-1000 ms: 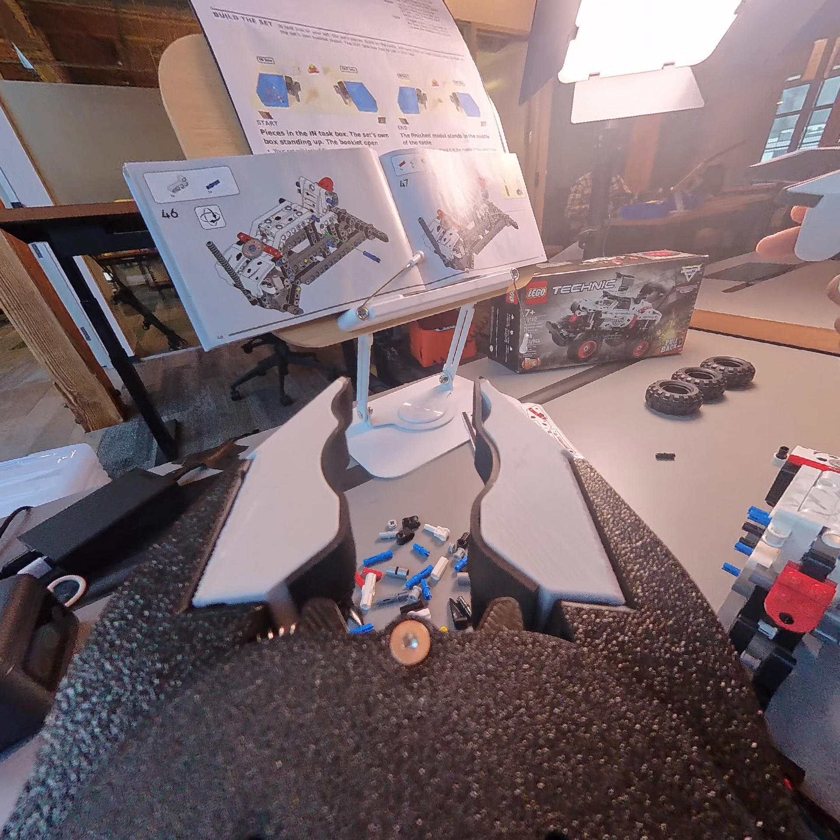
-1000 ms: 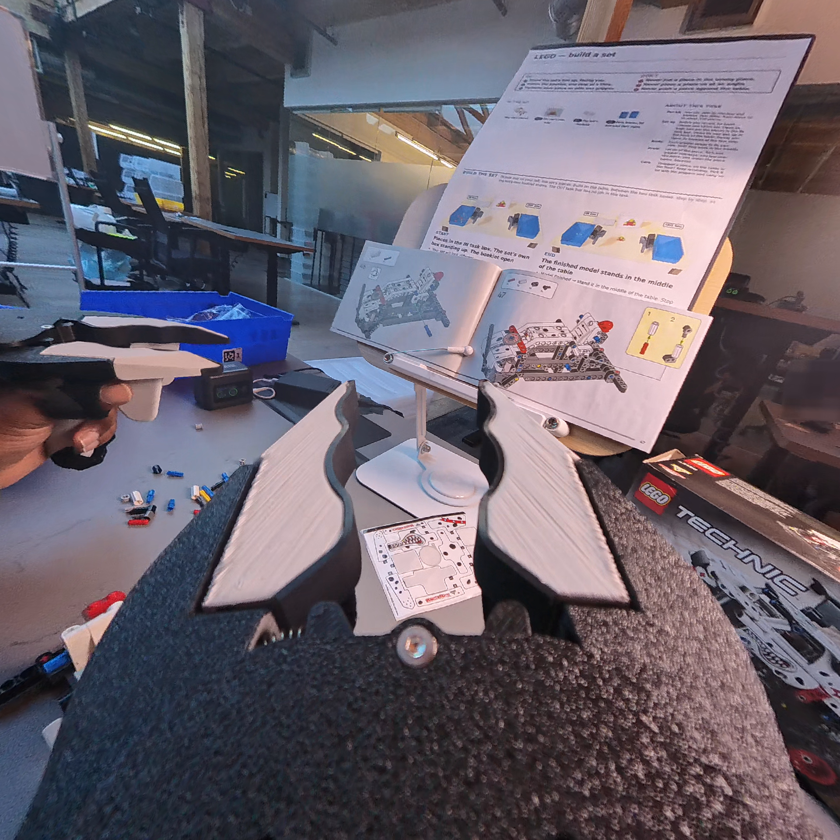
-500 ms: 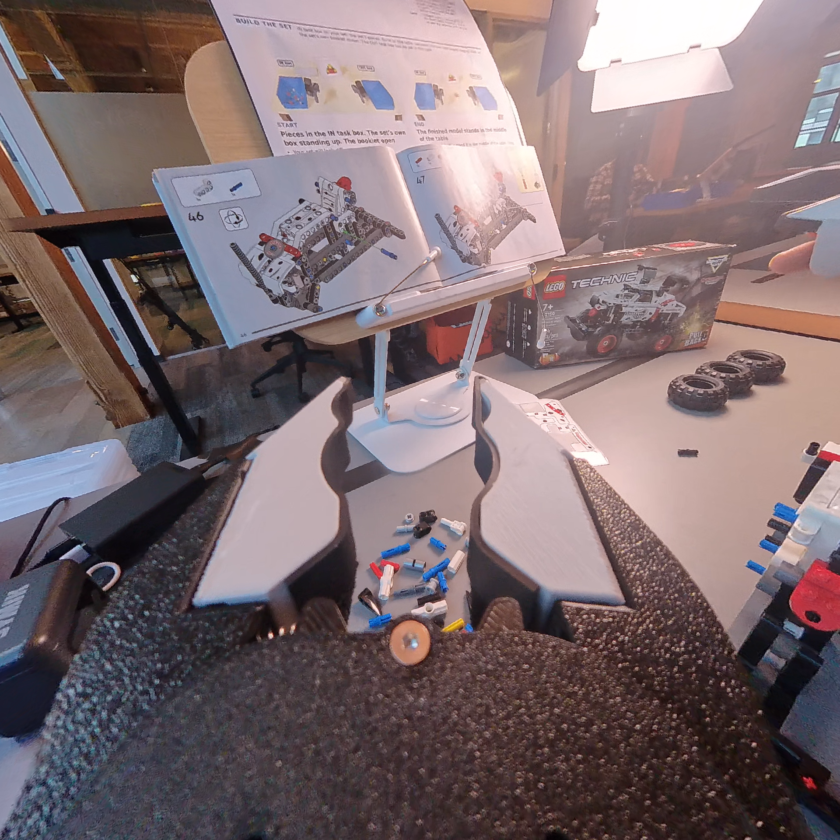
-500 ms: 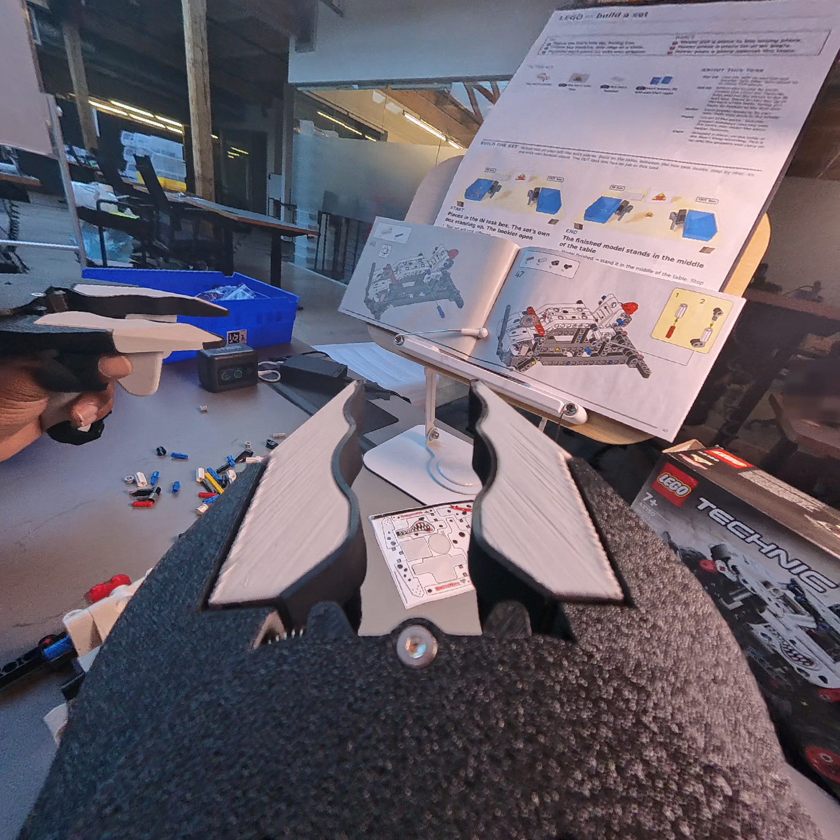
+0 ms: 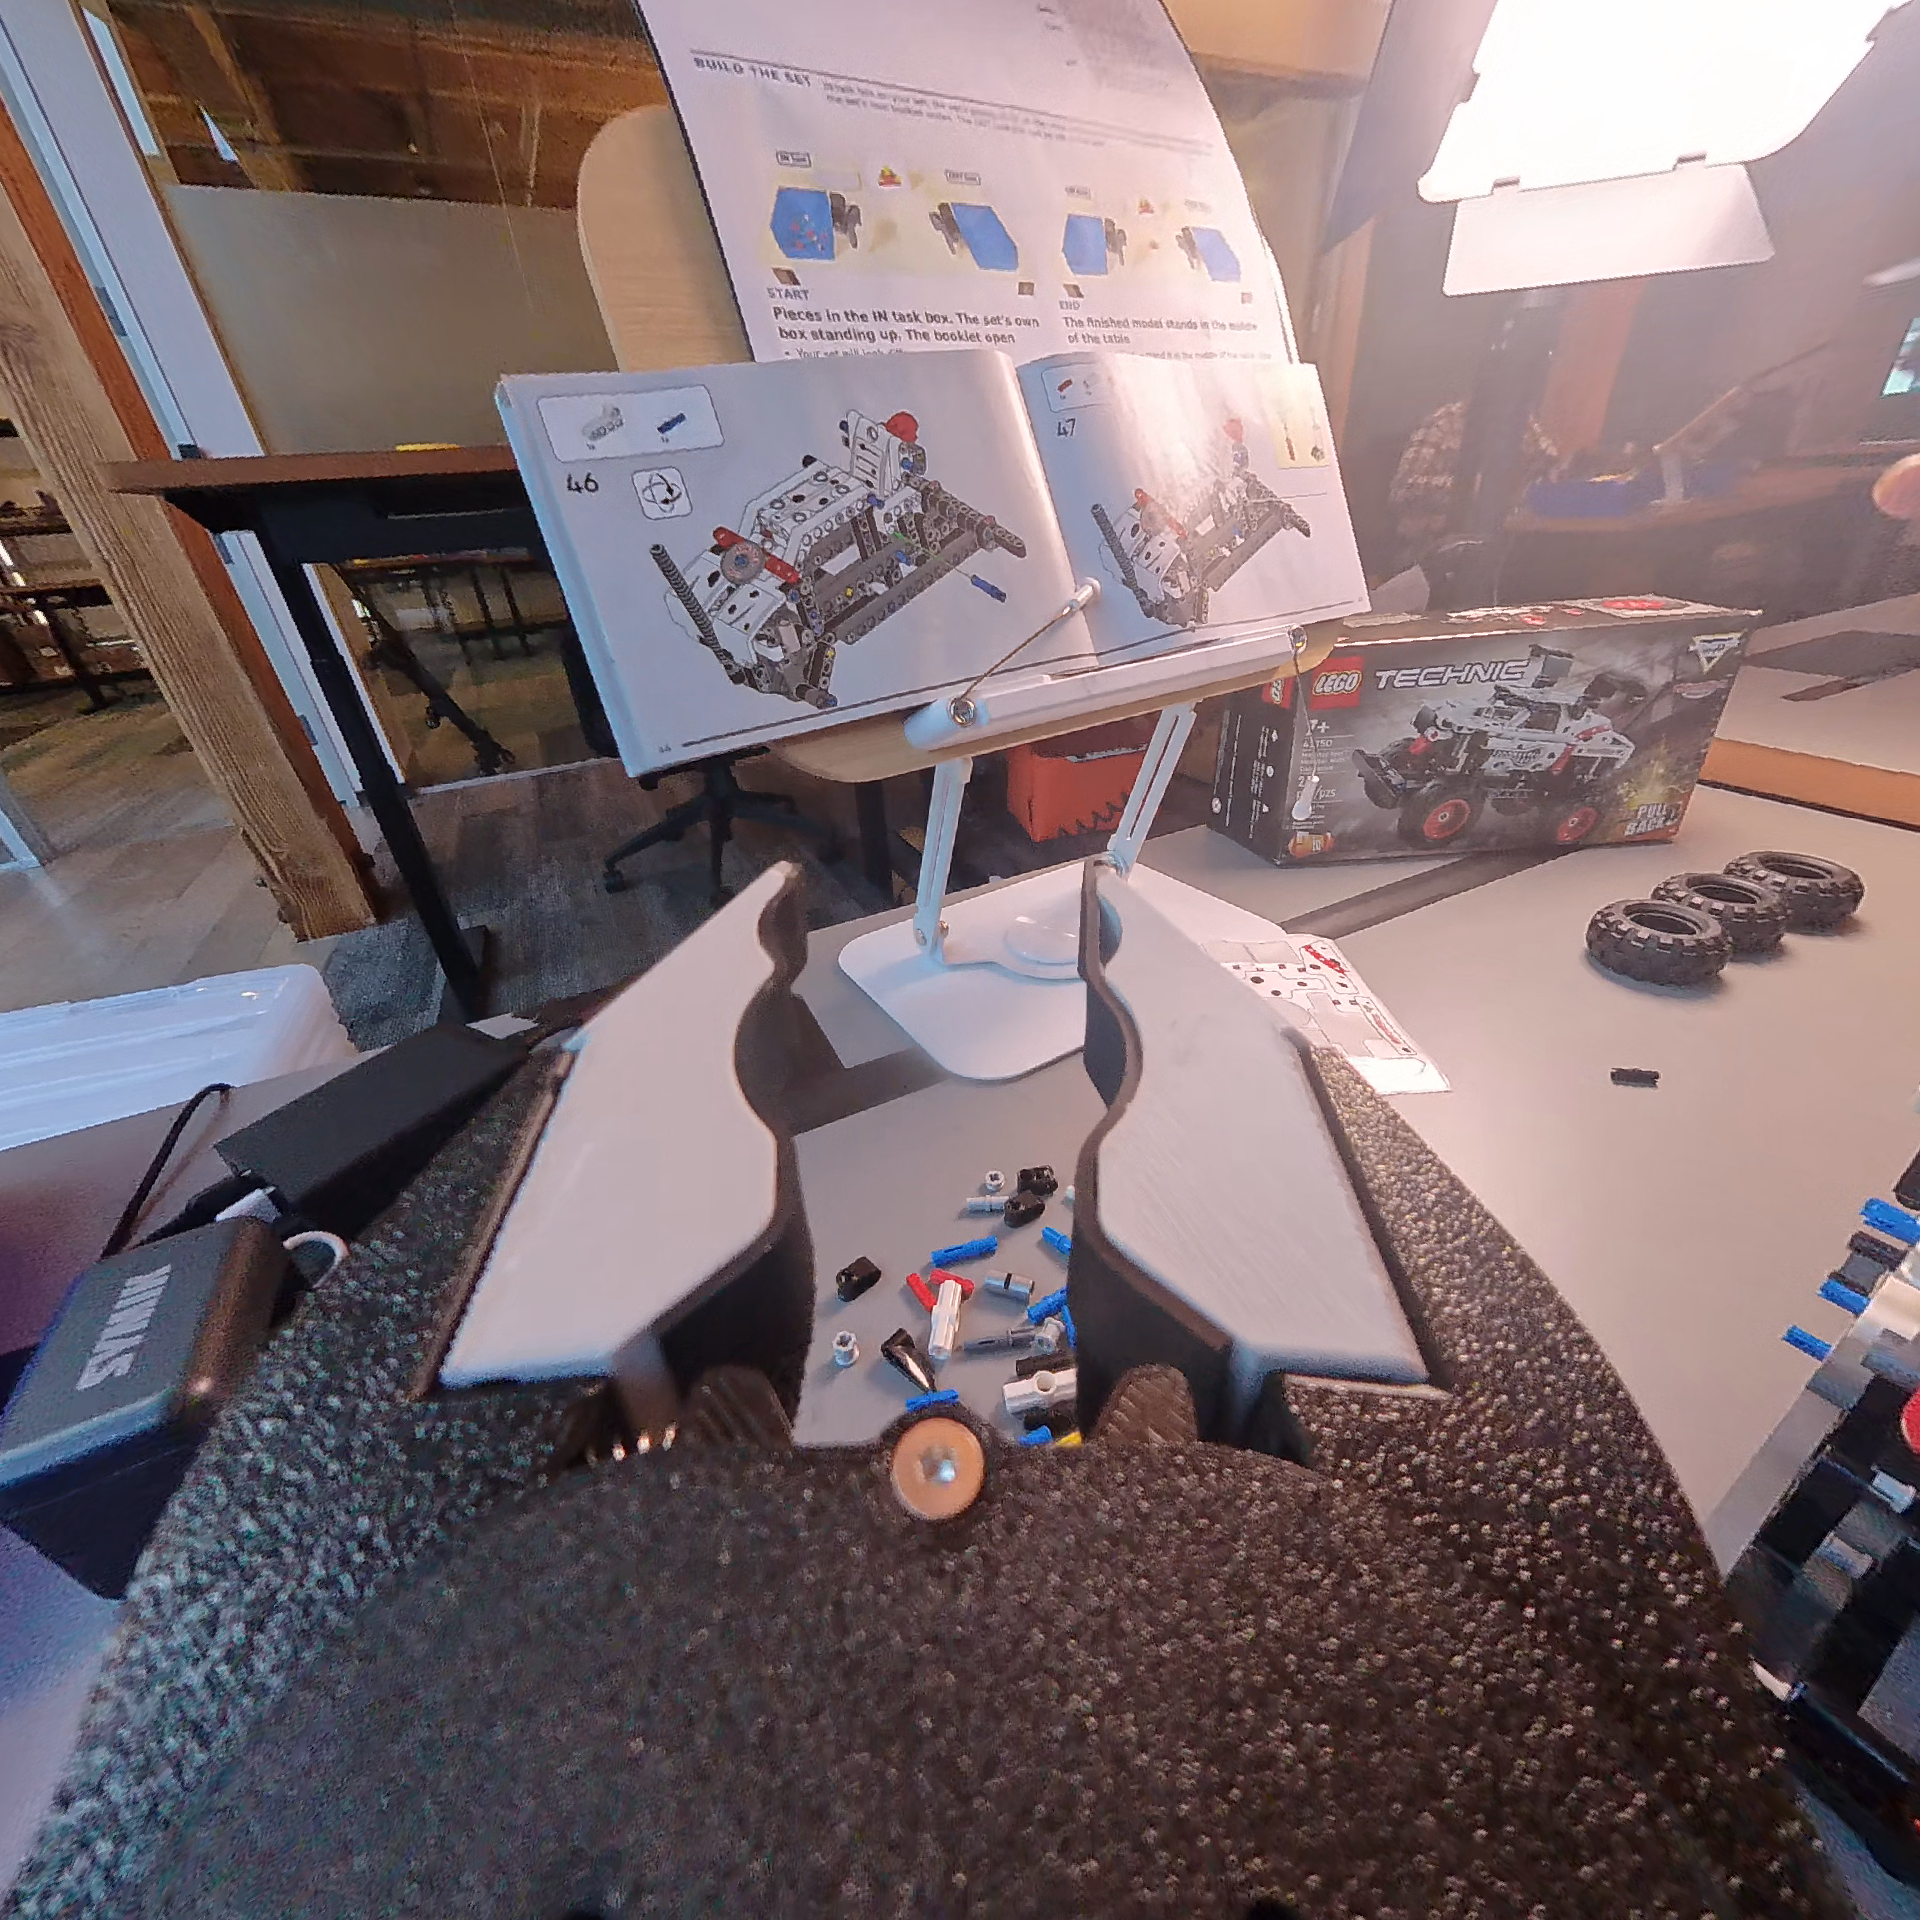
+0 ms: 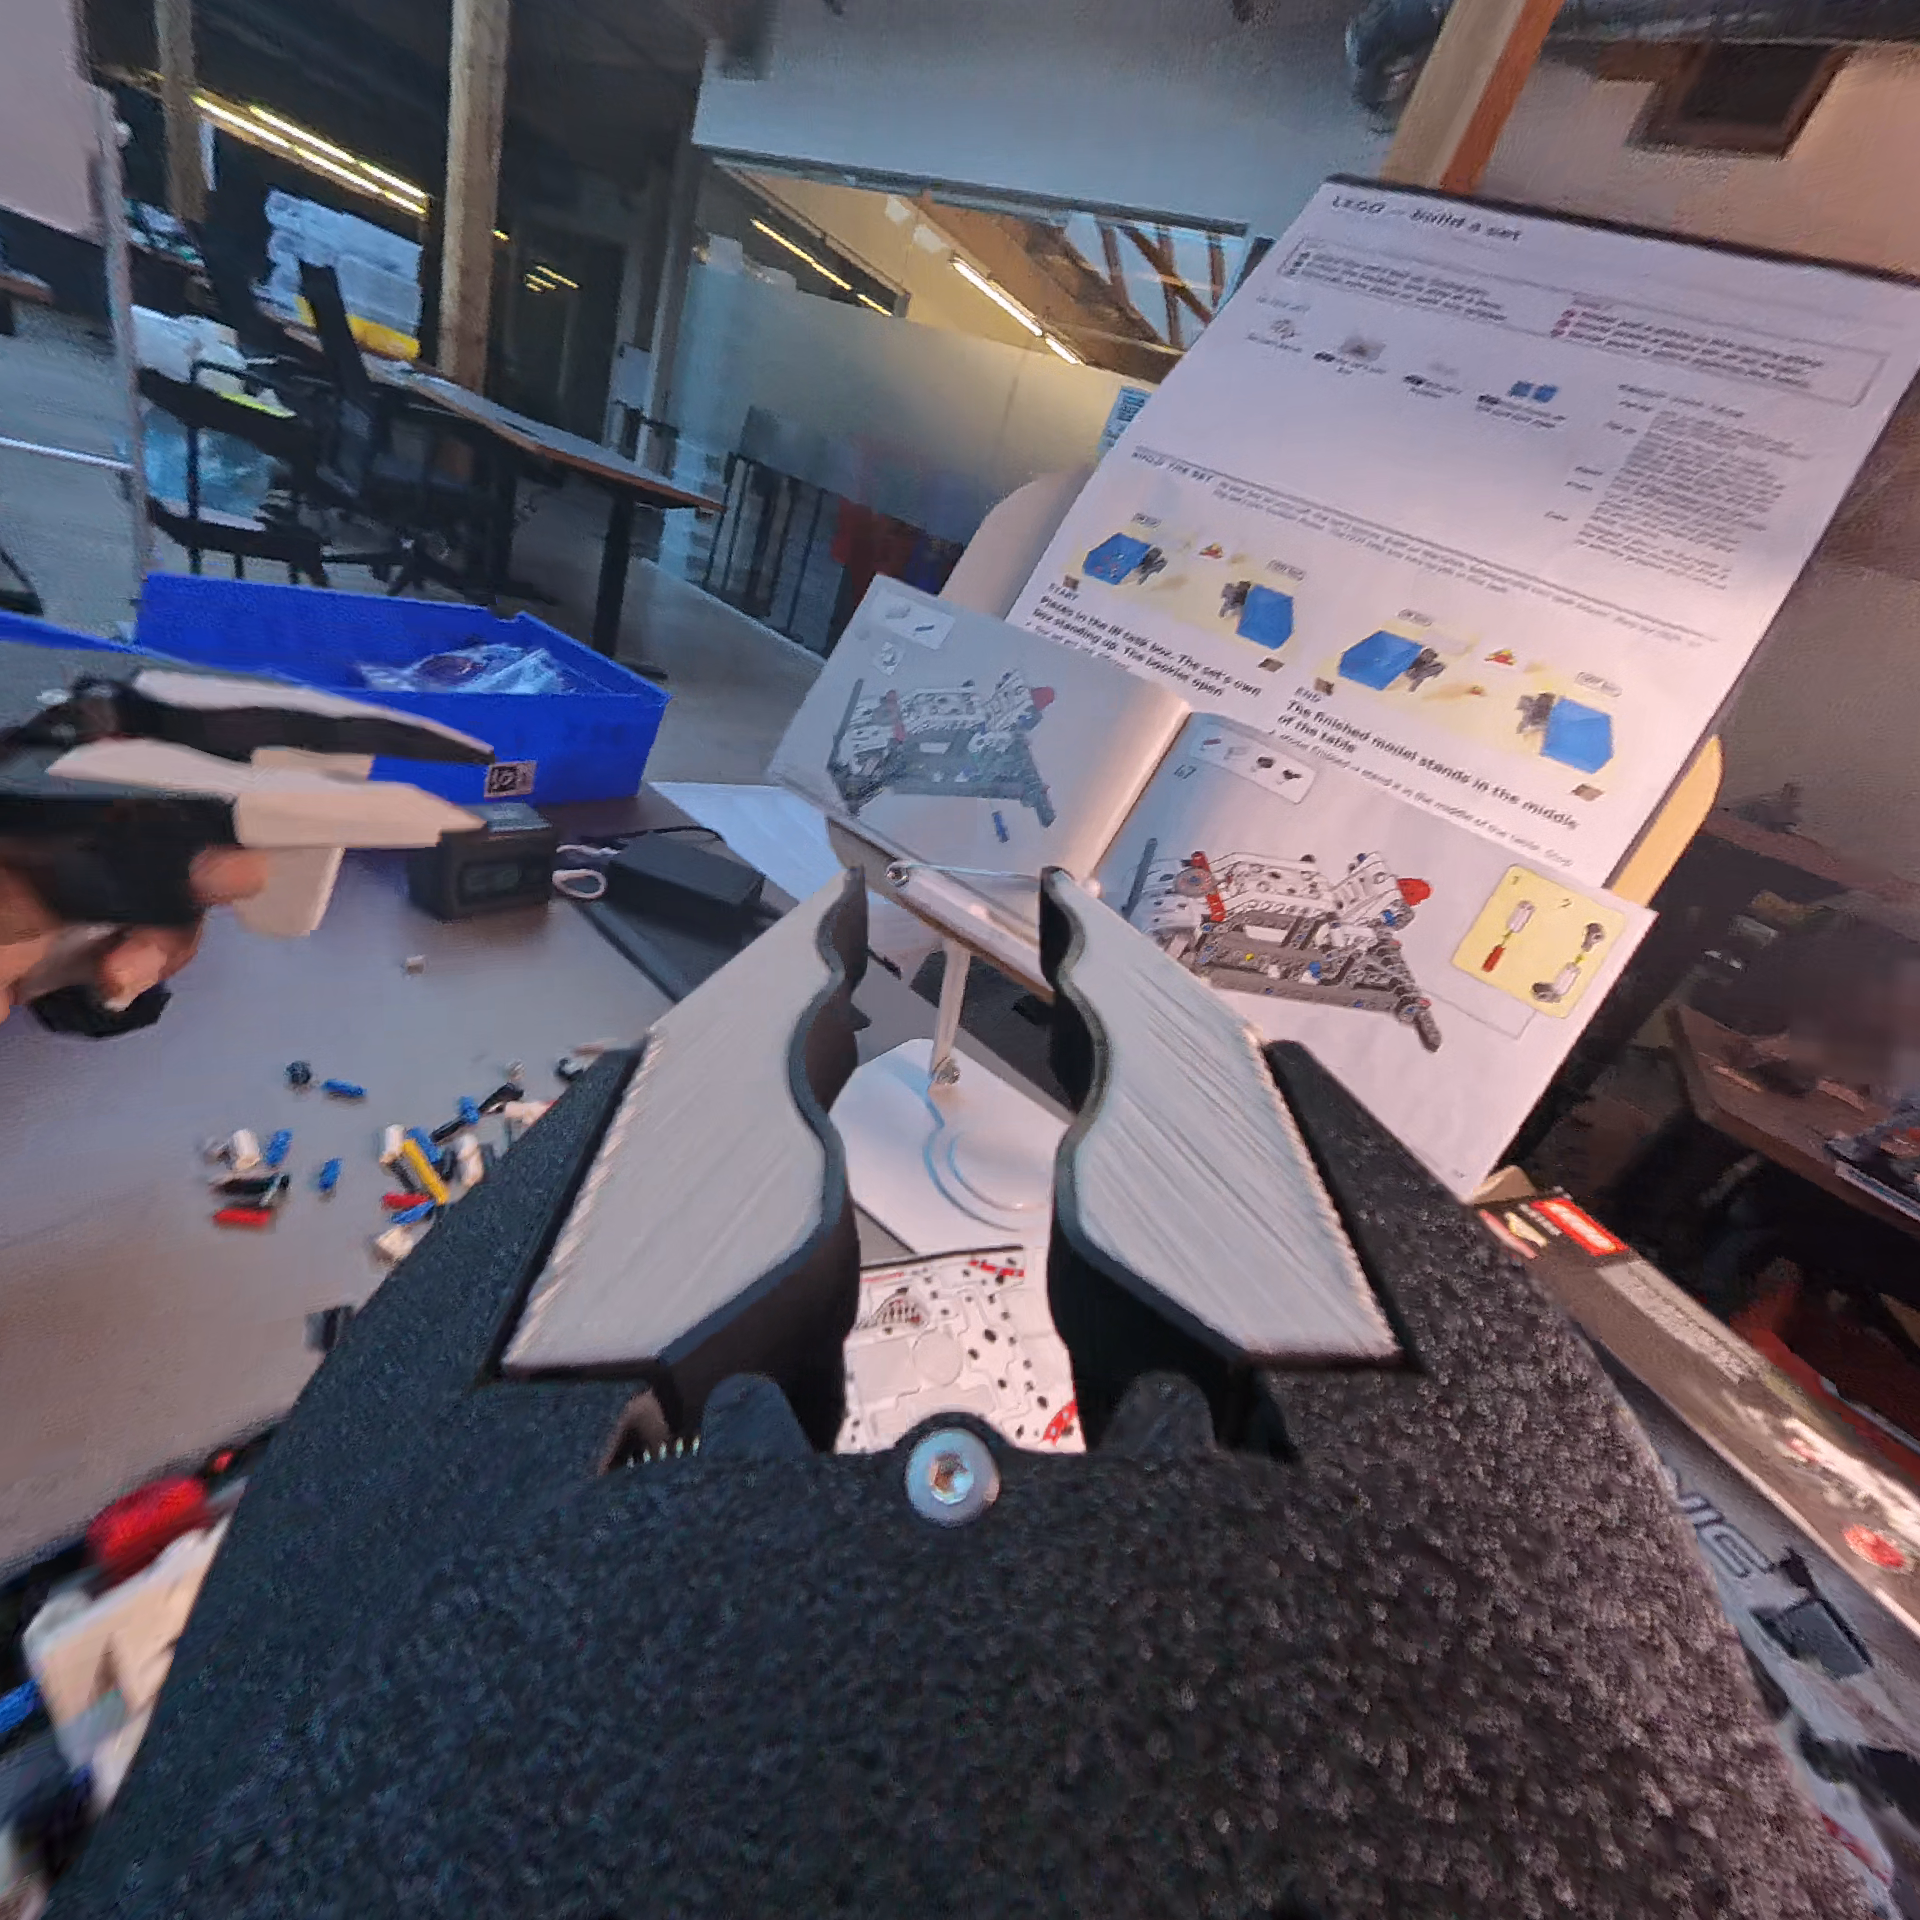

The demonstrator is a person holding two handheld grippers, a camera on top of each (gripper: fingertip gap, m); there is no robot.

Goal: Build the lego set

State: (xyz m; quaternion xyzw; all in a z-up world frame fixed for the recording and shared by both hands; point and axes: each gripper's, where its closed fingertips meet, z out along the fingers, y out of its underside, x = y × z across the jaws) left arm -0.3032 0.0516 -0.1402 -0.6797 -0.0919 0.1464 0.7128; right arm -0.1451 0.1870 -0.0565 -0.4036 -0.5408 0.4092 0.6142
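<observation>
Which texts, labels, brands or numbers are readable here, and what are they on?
I won't quote writing; it stands on:
instruction sheet: printed headings, text
open booklet: page numbers
set box: brand, printing
black device: white lettering
sticker sheet: too small
blue bin tag: blurred

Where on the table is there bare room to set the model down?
Bare grey table lies between the sticker sheet, the three tyres and the lone black pin. It is crowded in the loose-parts pile under the open left gripper.

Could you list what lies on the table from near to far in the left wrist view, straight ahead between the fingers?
Loose lego pieces → white stand base → open instruction booklet → large instruction sheet.
</observation>
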